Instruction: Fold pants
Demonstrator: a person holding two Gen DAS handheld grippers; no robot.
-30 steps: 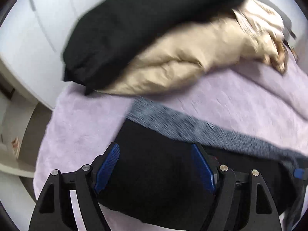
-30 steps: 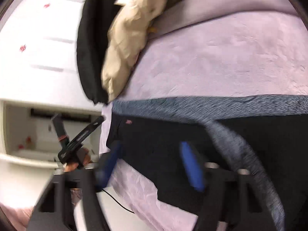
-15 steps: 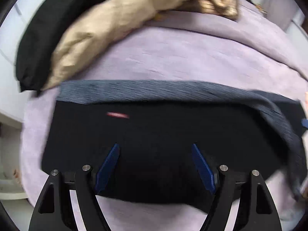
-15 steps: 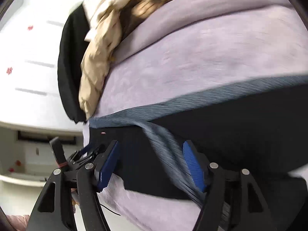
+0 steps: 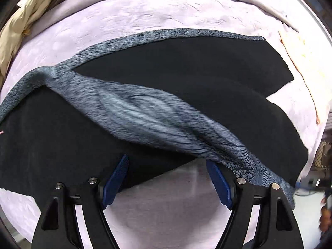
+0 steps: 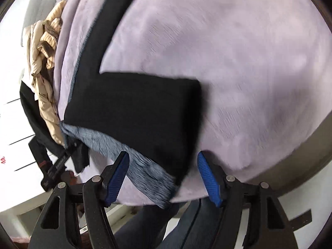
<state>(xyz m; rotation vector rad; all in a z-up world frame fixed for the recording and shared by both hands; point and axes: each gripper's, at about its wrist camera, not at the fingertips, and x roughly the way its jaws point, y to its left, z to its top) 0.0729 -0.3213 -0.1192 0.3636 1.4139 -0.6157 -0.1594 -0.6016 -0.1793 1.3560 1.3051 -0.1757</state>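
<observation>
One pair of black pants with a grey marled stripe (image 5: 145, 112) lies on the lilac plush bed cover (image 5: 145, 20); both jaws released: left gripper (image 5: 167, 183) and right gripper (image 6: 164, 181) at its near edge, seemingly apart

A bed (image 6: 259, 62) under a lilac plush cover fills both views; white drawer fronts (image 6: 14, 112) stand beyond its left edge, daylight-bright.

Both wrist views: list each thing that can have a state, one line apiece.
Black pants: flat on the bed, partly folded, grey-blue side stripe twisted across them.
Left gripper: open, empty, above the pants' near edge.
Right gripper: open, pads clear of the pants' corner between them.
Lilac blanket: spread out, slightly rumpled.
Beige jacket: crumpled in a heap at the bed's edge.
</observation>
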